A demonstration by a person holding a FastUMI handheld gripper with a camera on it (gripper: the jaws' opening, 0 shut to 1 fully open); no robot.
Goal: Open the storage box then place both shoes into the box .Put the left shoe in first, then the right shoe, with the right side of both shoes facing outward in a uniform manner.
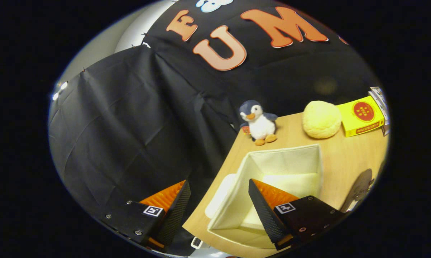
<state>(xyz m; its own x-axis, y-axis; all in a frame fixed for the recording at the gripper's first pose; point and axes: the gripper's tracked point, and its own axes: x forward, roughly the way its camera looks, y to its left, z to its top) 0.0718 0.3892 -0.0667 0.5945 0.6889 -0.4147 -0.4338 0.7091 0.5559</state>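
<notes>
The tongs (219,197) stand wide apart with nothing between them; the left finger hangs off the surface's (344,161) edge, over black cloth, and the right finger sits above the storage box (283,157). The box is open, cream-coloured and empty inside, its lid (220,195) lying flat against its 9 o'clock side. Beyond the box at 12 o'clock stands a toy penguin (258,122). At about 1 o'clock rests a yellow plush ball (321,119), touching a yellow carton (362,115) further right. At the box's 3 o'clock lies a brownish shoe (360,188), partly seen.
</notes>
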